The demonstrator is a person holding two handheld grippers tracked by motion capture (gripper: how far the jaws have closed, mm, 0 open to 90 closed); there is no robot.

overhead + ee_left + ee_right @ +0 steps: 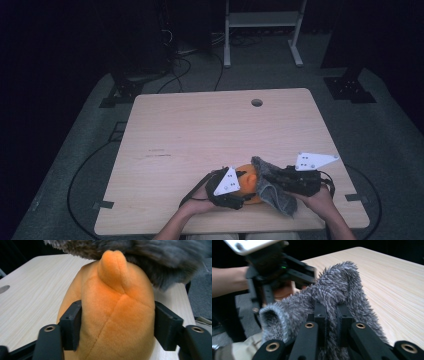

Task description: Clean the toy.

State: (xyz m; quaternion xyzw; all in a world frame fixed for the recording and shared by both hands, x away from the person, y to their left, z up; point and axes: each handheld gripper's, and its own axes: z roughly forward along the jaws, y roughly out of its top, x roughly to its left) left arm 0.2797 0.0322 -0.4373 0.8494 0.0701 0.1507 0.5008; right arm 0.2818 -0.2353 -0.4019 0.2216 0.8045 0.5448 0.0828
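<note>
Left claw [243,187]: clamped on an orange plush [112,315], one jaw pressed into each flank, nub of the toy poking up just past the pads. Right claw [267,176]: pinched tight on a grey fuzzy cloth [337,297], pile bunched between the jaws and draped over the plush's top. Both held low over the table [200,130], near its front edge, claws nearly touching.
</note>
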